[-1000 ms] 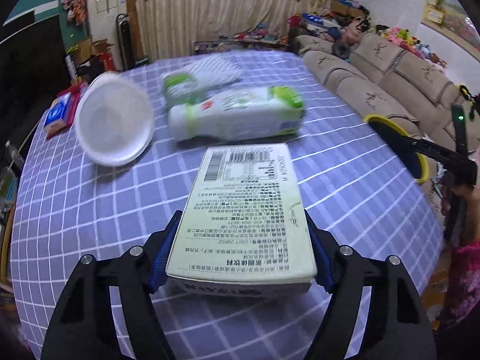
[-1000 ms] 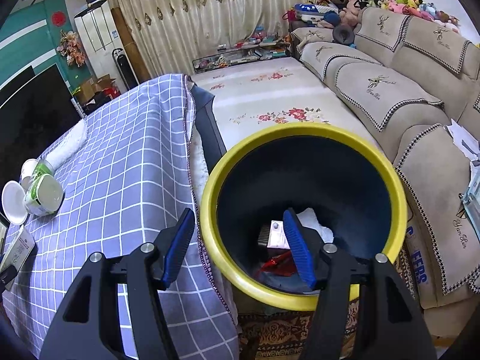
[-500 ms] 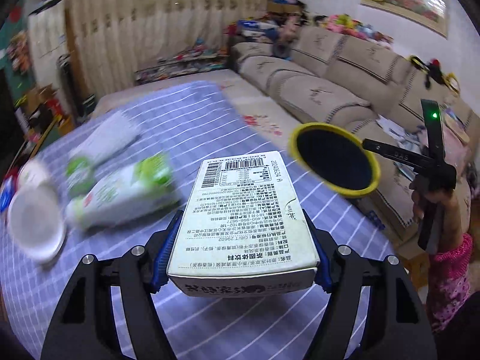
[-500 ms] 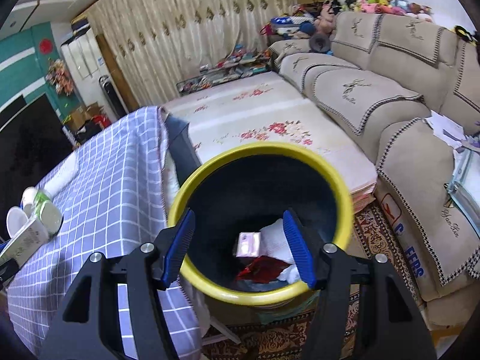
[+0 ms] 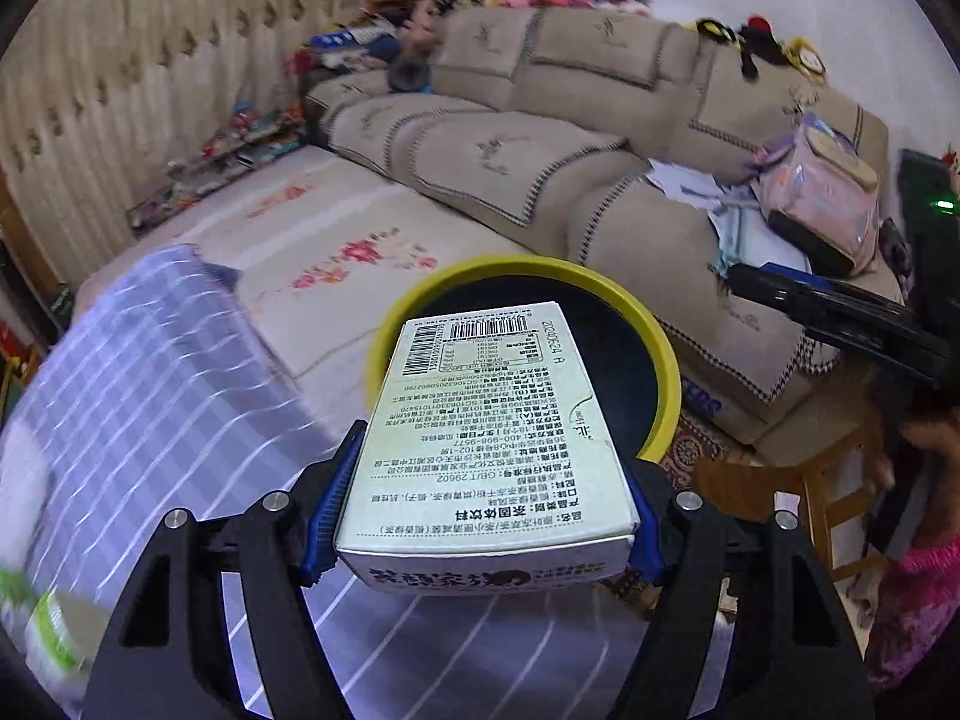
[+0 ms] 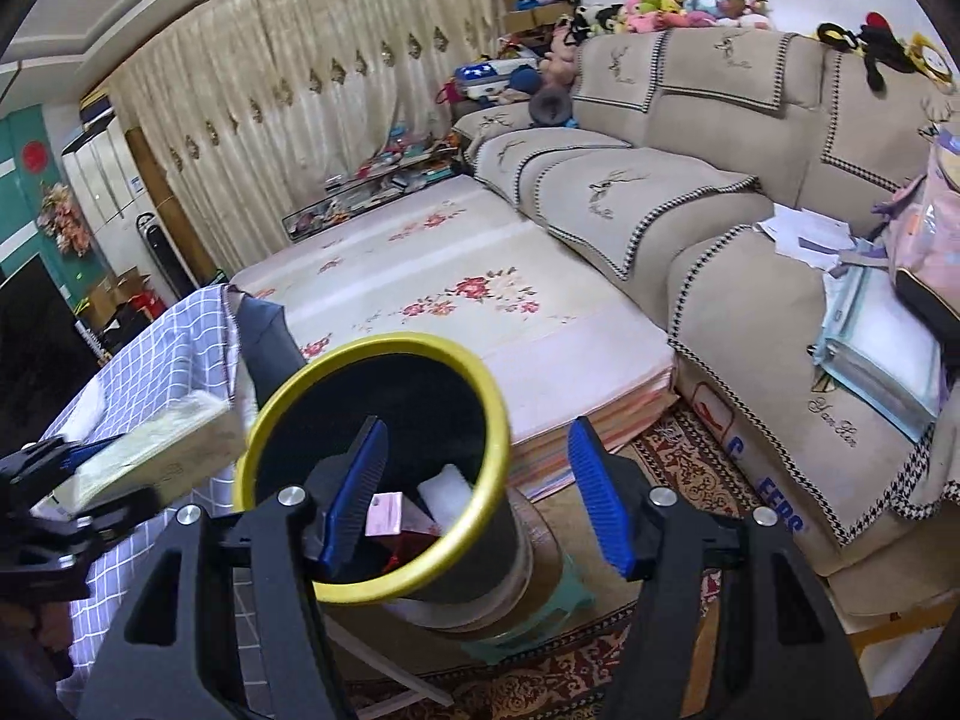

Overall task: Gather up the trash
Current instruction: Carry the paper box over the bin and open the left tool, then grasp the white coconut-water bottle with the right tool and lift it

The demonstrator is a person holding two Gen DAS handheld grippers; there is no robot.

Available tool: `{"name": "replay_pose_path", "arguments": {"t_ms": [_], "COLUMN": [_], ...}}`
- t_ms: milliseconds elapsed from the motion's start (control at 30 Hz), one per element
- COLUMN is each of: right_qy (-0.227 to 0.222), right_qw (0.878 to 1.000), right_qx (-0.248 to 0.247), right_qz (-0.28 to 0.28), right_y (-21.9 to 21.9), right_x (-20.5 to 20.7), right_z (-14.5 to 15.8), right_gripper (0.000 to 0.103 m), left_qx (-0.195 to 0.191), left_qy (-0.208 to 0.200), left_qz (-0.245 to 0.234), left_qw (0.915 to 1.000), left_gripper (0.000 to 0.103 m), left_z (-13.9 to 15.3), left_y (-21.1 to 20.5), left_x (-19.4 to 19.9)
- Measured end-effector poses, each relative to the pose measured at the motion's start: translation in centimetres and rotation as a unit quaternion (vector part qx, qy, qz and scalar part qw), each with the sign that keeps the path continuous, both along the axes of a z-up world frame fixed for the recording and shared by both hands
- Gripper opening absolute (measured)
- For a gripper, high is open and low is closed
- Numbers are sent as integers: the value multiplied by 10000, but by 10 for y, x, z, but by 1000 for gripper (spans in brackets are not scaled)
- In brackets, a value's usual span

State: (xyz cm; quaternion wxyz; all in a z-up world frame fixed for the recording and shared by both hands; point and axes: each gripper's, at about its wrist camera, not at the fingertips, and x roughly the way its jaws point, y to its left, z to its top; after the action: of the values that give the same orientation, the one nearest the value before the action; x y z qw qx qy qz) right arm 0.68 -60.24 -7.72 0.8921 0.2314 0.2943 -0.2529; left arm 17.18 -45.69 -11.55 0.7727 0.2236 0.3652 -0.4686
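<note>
My left gripper (image 5: pixel 486 510) is shut on a pale green printed carton (image 5: pixel 486 420) and holds it in the air, its far end over the near rim of the yellow-rimmed black trash bin (image 5: pixel 663 360). In the right wrist view the bin (image 6: pixel 282 402) stands beside the table and holds a pink box (image 6: pixel 384 513) and white trash. The carton (image 6: pixel 150 456) and left gripper show at its left rim. My right gripper (image 6: pixel 474 498) is open and empty, above and just right of the bin.
The table with the purple checked cloth (image 5: pixel 150 420) lies at lower left, with a green-and-white bottle (image 5: pixel 42 630) at its edge. A floral mat (image 6: pixel 450 294) and a beige sofa (image 6: pixel 690 192) lie beyond the bin. A patterned rug (image 6: pixel 690 456) covers the floor.
My left gripper has carried the carton off the table to the right, up to the bin's rim. My right gripper has drawn back and to the right of the bin.
</note>
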Motion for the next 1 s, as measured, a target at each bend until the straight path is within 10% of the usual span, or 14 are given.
{"name": "replay_pose_path", "arguments": {"t_ms": [500, 1000], "right_qy": [149, 147], "right_qw": [9998, 9977], "right_qx": [98, 65], "right_qz": [-88, 664], "right_y": [-12, 37], "right_x": [-1, 35], "right_z": [-10, 0], "right_gripper": [60, 62], "left_qx": [99, -928], "left_qy": [304, -113], "left_qz": [247, 1492], "left_qw": [9992, 9844], "left_gripper": [86, 92], "left_z": [-36, 44], "left_y": [-72, 125], "left_x": [43, 7]}}
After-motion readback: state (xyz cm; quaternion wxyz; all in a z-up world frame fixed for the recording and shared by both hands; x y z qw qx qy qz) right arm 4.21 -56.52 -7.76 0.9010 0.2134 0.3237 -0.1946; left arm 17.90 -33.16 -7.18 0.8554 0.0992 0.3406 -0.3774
